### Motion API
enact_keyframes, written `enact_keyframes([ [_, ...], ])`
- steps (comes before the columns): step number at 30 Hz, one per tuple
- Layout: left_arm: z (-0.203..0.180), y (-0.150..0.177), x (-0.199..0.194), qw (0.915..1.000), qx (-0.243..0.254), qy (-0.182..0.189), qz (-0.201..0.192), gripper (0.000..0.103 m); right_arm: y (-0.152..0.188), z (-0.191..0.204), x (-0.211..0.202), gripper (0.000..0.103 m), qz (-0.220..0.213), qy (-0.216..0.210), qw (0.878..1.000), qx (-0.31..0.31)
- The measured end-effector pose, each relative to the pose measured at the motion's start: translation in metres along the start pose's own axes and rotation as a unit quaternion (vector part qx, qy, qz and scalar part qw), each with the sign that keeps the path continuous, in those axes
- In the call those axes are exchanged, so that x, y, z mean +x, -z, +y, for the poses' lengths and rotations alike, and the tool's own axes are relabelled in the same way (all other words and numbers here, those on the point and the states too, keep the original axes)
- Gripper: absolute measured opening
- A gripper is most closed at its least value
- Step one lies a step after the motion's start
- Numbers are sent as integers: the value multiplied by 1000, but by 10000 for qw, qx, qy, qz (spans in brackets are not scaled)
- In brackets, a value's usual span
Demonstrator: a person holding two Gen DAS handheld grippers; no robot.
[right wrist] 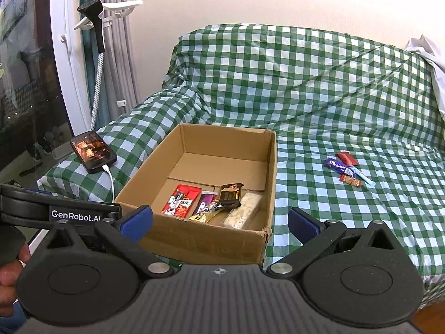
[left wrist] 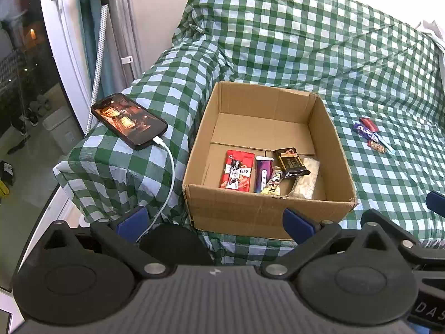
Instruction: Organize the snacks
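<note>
Snacks; "GenRobot.AI" hand-held gripper

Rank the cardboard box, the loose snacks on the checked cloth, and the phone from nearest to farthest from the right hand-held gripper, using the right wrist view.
From the right hand-held gripper:
1. Cardboard box: directly ahead, its front wall between the fingers.
2. Loose snacks: ahead to the right, on the checked cloth.
3. Phone: far left, on the covered armrest, cable plugged in.

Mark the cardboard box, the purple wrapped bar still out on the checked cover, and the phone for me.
cardboard box (right wrist: pixel 205 239): right wrist view, on its near outer wall.
purple wrapped bar (right wrist: pixel 337 165): right wrist view, middle of the wrapper.
phone (left wrist: pixel 129 120): left wrist view, centre of its lit screen.
</note>
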State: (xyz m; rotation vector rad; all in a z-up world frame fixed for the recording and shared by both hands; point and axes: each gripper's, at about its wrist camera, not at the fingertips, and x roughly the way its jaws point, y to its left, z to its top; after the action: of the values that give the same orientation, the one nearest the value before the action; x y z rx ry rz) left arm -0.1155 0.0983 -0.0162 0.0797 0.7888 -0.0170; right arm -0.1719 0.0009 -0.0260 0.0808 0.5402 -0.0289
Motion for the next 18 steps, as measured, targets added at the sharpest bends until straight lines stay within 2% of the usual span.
enact_keyframes([
  [18, -2, -1, 6, 9999, 49, -20, 111, 103, 4, -6, 5, 102, 99, -25, 9999, 21],
])
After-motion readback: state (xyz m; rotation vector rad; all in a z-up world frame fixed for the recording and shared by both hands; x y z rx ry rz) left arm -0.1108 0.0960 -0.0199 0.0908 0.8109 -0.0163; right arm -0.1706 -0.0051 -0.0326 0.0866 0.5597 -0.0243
